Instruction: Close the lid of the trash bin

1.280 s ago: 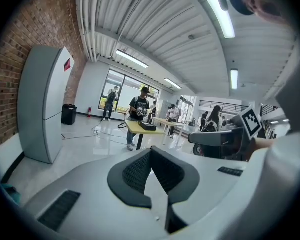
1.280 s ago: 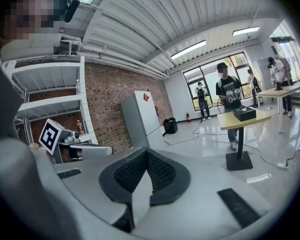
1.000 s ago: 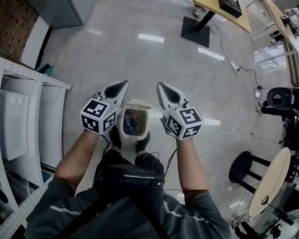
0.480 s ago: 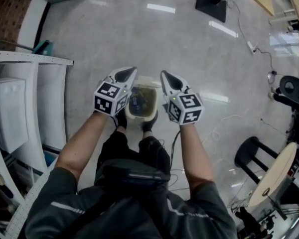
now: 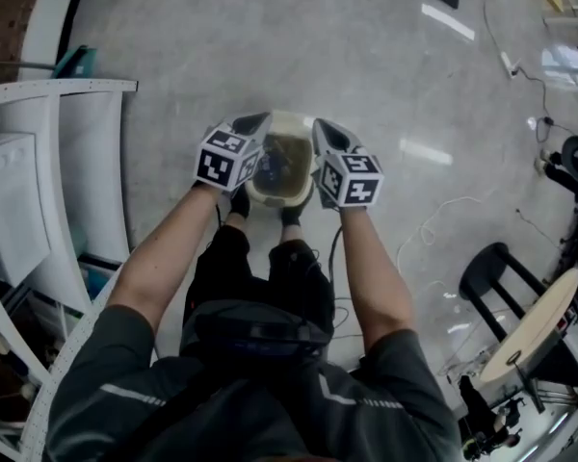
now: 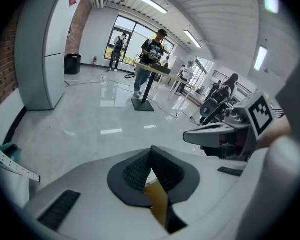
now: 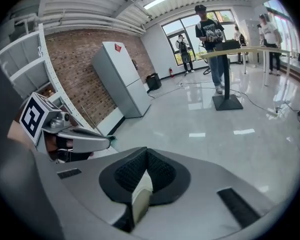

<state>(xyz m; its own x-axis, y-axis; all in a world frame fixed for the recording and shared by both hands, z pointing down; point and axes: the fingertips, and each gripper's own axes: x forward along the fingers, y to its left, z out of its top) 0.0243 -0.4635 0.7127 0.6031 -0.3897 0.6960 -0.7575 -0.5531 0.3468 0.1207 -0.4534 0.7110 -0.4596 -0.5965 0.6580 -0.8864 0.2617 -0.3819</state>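
Seen from above, a person stands over a small trash bin [image 5: 273,197] on the grey floor [image 5: 395,75], just beyond their shoes [image 5: 290,216]. The bin is open, its inside showing, with the pale lid [image 5: 287,117] at the far edge. The left gripper [image 5: 251,124] and the right gripper [image 5: 327,134] flank it closely, jaws pressed together and gripping nothing. White shelving [image 5: 72,176] stands to the left.
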